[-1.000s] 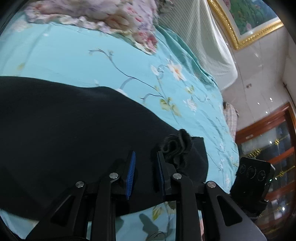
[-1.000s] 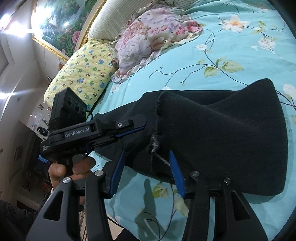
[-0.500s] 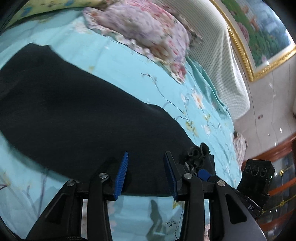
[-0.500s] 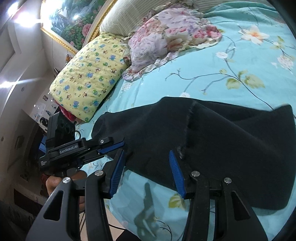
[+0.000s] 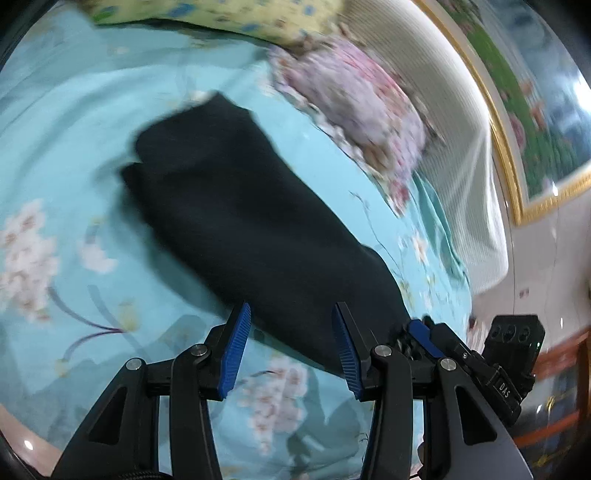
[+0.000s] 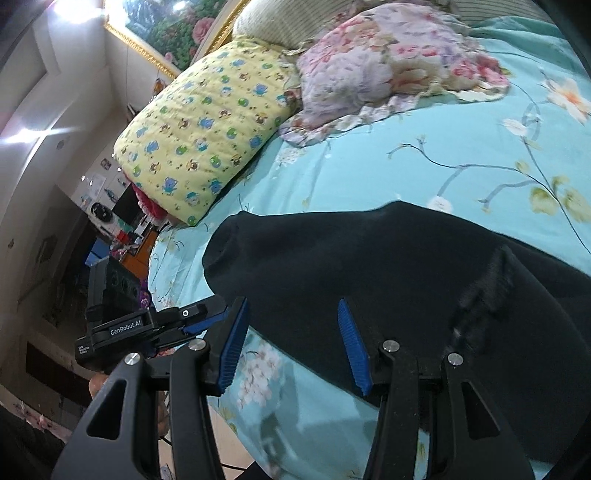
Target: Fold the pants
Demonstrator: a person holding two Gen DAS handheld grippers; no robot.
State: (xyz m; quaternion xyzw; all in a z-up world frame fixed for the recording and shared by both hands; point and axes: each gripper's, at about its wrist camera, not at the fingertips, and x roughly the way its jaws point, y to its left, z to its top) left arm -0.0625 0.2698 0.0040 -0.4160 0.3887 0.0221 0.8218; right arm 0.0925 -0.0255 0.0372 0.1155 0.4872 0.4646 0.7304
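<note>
Here the black pants [image 5: 251,221] lie flat on the bed's turquoise floral sheet [image 5: 66,206], stretched out as one long dark strip ahead of both tools. In the left wrist view they run from just beyond the left hand-held gripper [image 5: 291,343] away toward the pillows, their far end squared off and slightly blurred. That gripper's blue pads [image 5: 234,350] stand spread wide apart with nothing between them, hovering over the near edge of the cloth and the sheet. To its right, close by, sits the black body of the other tool.

In the right wrist view the pants [image 6: 369,266] fill the space ahead and to the right of the right hand-held gripper [image 6: 291,343], with a raised seam or folded ridge [image 6: 484,291] just beyond its right finger. Its jaws are likewise spread, holding nothing, poised over the cloth's near edge. The left tool, marked GenRobot.AI [image 6: 125,328], shows at its left.

Farther off, a yellow cartoon-print pillow [image 6: 199,140] and a pink floral pillow [image 6: 384,70] lie at the head of the bed, under a gold-framed painting [image 6: 166,29].
</note>
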